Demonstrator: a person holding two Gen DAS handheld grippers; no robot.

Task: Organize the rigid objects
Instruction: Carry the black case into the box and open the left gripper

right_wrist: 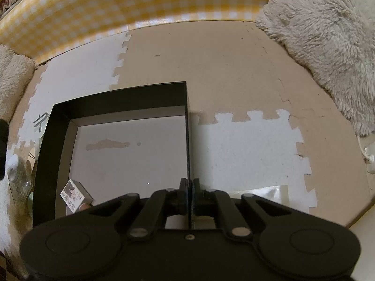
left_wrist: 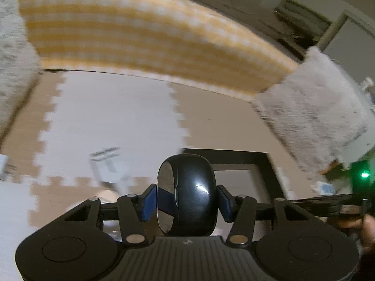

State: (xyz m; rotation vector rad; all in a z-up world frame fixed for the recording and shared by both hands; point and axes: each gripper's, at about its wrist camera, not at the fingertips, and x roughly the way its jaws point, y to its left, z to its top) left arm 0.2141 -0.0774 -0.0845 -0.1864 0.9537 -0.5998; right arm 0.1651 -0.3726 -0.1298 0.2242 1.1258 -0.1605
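In the left wrist view my left gripper (left_wrist: 186, 202) is shut on a glossy black rounded object (left_wrist: 196, 185) that looks like a computer mouse. It stands on edge between the blue pads (left_wrist: 150, 201) and is carried above the floor mats. Beyond it lies the black open box (left_wrist: 262, 164). In the right wrist view my right gripper (right_wrist: 189, 185) is shut on the thin right wall (right_wrist: 187, 140) of that box. A small printed carton (right_wrist: 75, 195) lies in the box's near left corner on the grey floor.
Beige and white foam puzzle mats (right_wrist: 234, 75) cover the floor. A yellow checked cloth (right_wrist: 131, 2) runs along the back, with fluffy blankets (right_wrist: 328, 35) at both sides. A clear bottle (right_wrist: 16, 173) lies left of the box, and a shiny packet (right_wrist: 269, 192) lies to its right.
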